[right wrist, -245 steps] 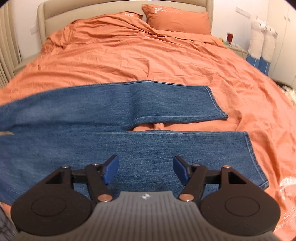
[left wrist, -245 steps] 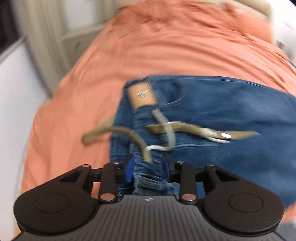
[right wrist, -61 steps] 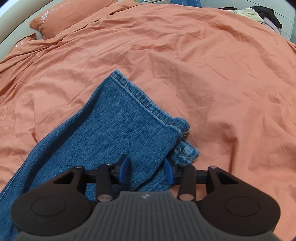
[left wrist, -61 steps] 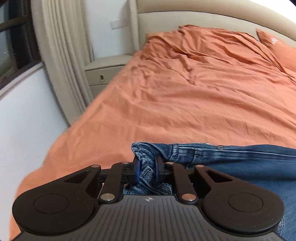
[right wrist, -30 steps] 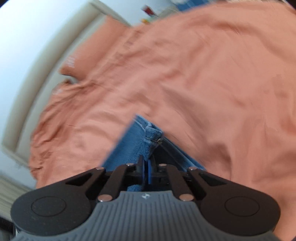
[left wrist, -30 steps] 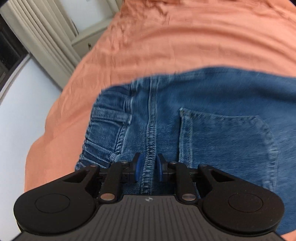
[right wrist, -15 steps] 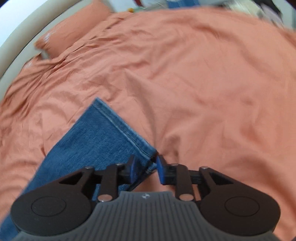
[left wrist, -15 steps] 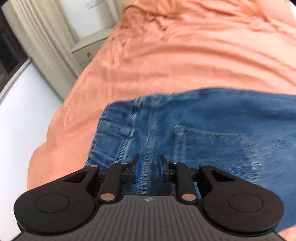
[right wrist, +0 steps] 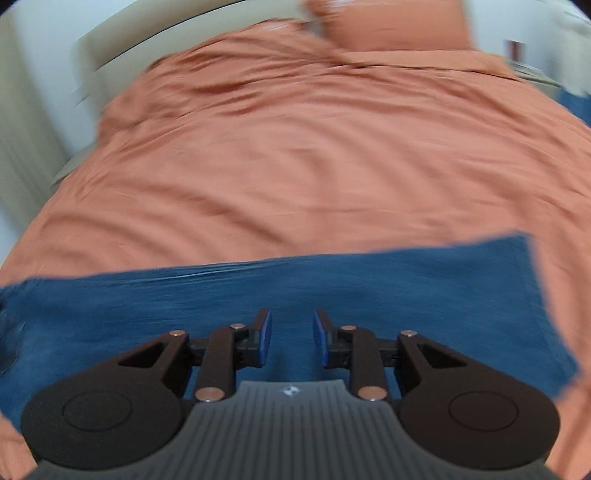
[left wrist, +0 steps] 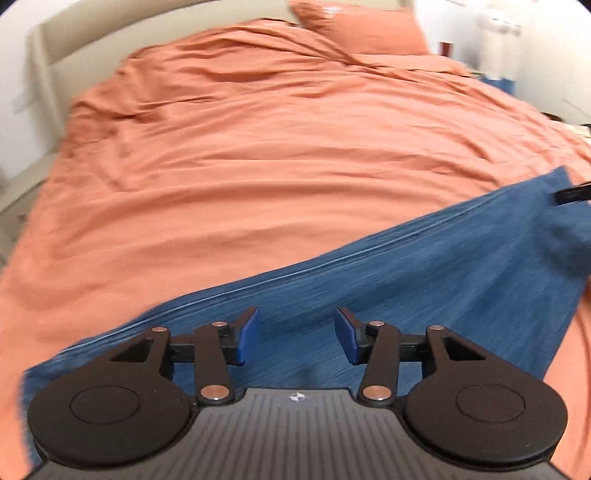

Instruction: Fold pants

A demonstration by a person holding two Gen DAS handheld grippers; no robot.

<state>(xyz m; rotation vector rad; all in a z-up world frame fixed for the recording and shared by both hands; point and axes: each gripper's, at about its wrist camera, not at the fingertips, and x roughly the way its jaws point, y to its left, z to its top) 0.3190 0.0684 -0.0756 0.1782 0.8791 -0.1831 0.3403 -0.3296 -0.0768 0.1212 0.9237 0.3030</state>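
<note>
One pants [right wrist: 369,295] lengthwise across bed [right wrist: 295,166]

A home bedroom: a wide bed under a rumpled orange duvet [left wrist: 277,155] fills both views, with a matching orange pillow [left wrist: 358,27] at the upper right and a beige padded headboard [left wrist: 122,40] against white walls at the upper left.
</note>
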